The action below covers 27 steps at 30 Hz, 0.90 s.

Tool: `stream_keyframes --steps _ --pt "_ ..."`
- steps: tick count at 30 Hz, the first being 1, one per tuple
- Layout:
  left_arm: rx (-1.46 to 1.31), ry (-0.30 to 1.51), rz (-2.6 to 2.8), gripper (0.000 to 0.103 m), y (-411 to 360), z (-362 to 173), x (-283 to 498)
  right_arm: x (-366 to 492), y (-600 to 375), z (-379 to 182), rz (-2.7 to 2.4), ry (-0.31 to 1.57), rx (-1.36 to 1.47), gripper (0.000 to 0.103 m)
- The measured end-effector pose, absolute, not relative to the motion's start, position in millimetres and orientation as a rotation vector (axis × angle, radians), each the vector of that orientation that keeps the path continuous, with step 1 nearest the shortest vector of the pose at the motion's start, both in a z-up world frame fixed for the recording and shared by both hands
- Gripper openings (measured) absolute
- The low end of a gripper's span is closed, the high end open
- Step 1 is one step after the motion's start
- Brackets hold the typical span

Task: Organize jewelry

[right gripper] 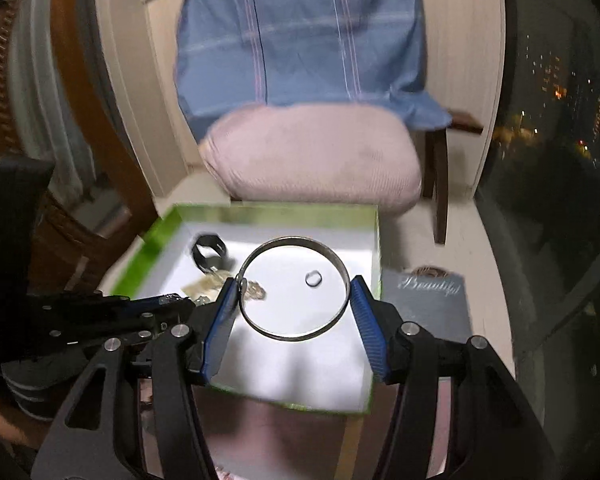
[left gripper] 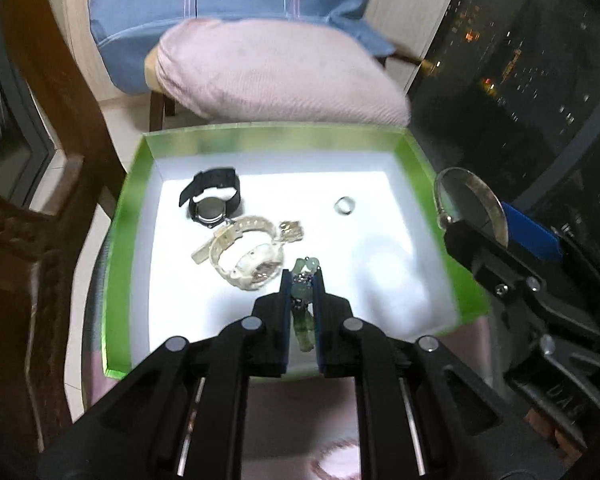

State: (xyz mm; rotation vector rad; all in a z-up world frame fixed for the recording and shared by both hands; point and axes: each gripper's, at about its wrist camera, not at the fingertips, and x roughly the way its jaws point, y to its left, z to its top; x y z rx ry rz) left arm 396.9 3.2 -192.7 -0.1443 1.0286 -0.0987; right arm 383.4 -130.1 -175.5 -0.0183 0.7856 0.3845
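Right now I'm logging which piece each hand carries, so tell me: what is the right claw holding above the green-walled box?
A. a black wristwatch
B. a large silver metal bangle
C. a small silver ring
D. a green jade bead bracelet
B: the right claw has its blue pads clamped on either side of the large silver metal bangle, held over the green-walled box.

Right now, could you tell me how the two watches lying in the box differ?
The black watch lies nearer the box's far wall; the cream watch lies nearer its middle. The black watch's dial looks dark and plain; the cream watch's looks pale. The cream watch lies beside a small gold-coloured piece. Both have their straps closed in a loop.
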Motion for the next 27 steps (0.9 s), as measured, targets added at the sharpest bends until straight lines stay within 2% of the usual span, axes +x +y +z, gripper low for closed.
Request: stream_keyframes --steps 3,4,7,8,10,11,12,13,14,16,19,23,27 --pt "-0.138 1.065 -0.085 0.011 7 -211 407 393 -127 -195 0.372 0.831 -0.022 0.057" --pt "-0.135 1.069 -0.081 0.014 8 -214 408 397 -126 -200 0.373 0.847 -0.013 0.057" --pt "-0.135 1.067 -0.087 0.053 13 -208 403 401 -127 -203 0.380 0.881 0.001 0.062" --pt "-0.136 1.045 -0.091 0.058 16 -197 396 397 -130 -198 0.372 0.869 0.002 0.062" --pt "-0.138 0.990 -0.109 0.062 22 -167 379 377 -143 -169 0.382 0.807 0.039 0.067" --pt "-0.138 0.941 -0.119 0.070 27 -145 364 356 -154 -144 0.398 0.746 0.065 0.070" --pt "-0.135 0.857 -0.122 0.075 35 -112 336 343 -163 -128 0.405 0.703 0.075 0.079" --pt "-0.133 0.803 -0.119 0.086 40 -94 317 318 -175 -106 0.408 0.638 0.087 0.086" --pt "-0.131 0.706 -0.112 0.091 48 -63 281 300 -184 -92 0.409 0.596 0.093 0.089" --pt "-0.128 0.590 -0.094 0.096 59 -30 229 248 -205 -63 0.405 0.506 0.104 0.096" --pt "-0.187 0.440 -0.081 0.099 75 -5 140 179 -225 -49 0.383 0.443 0.116 0.097" --pt "-0.176 0.433 -0.067 0.099 70 -23 71 108 -229 -64 0.379 0.458 0.106 0.097" --pt "-0.162 0.511 -0.052 0.099 49 -64 30 63 -219 -88 0.399 0.498 0.101 0.097"
